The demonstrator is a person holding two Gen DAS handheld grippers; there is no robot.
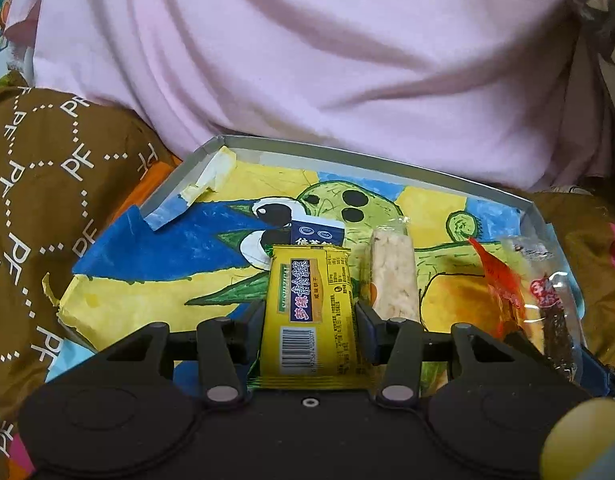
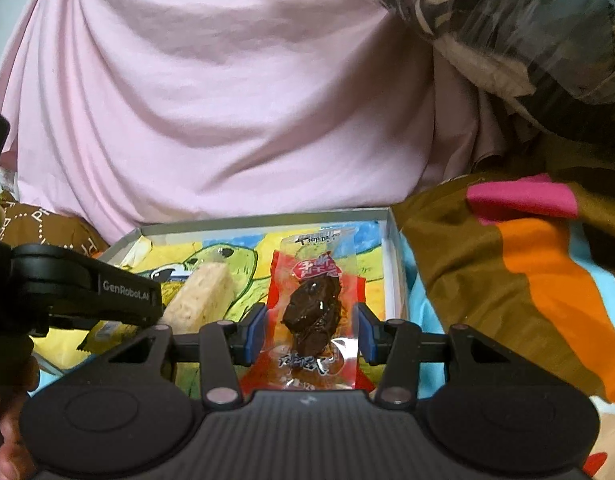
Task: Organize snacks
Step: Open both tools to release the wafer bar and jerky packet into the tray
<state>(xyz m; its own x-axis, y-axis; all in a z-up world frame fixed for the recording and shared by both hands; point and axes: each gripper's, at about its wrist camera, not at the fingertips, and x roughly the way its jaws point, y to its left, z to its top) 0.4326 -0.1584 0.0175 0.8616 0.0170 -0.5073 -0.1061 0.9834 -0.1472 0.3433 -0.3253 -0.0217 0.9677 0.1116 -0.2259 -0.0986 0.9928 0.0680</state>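
A shallow box (image 1: 371,156) with a painted cartoon bottom lies on the bed. My left gripper (image 1: 309,320) is shut on a yellow biscuit packet (image 1: 307,292) held over the box. A clear-wrapped rice cracker bar (image 1: 393,276) lies to its right, and a dark blue packet (image 1: 317,234) shows behind it. My right gripper (image 2: 311,328) is shut on a red and clear packet of dark braised meat (image 2: 313,308), over the box's right part (image 2: 391,256). That packet also shows in the left wrist view (image 1: 547,304), with an orange-red packet (image 1: 501,288) beside it.
A pink blanket (image 1: 307,60) bulges right behind the box. A brown patterned quilt (image 1: 31,184) lies to the left. A brown, orange and pink quilt (image 2: 527,264) lies to the right. The left gripper's body (image 2: 67,292) reaches in at the left of the right wrist view.
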